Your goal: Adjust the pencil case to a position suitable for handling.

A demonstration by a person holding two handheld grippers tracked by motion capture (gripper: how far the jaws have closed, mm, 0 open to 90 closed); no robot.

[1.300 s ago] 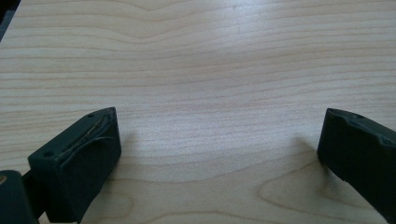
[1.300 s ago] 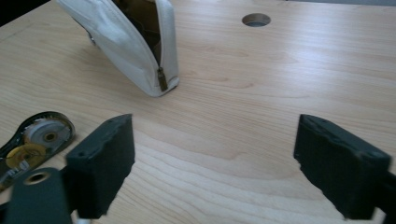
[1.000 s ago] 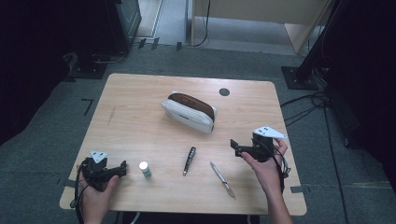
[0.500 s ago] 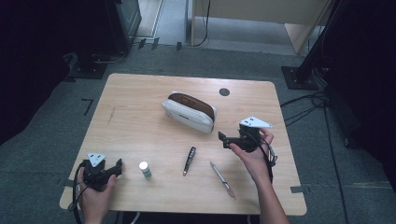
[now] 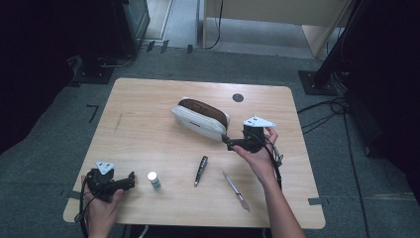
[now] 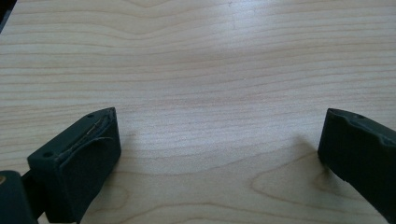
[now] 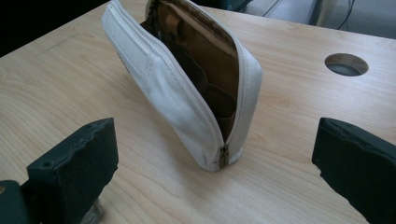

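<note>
The white pouch (image 5: 200,119) stands unzipped near the middle of the wooden counter (image 5: 148,114), its brown lining showing through the open top. The right tool (image 5: 229,143) is held just at the pouch's near end, its jaws spread wide apart with nothing between them; in the right gripper view the zipper end of the pouch (image 7: 187,88) sits between and just beyond the two black jaws, not touched by either. The left tool (image 5: 130,181) rests low at the near left corner of the counter, jaws also apart and empty. Just beside it stands a small white-capped bottle (image 5: 154,180); a dark pen (image 5: 200,170) and a silver pen (image 5: 236,190) lie farther right.
</note>
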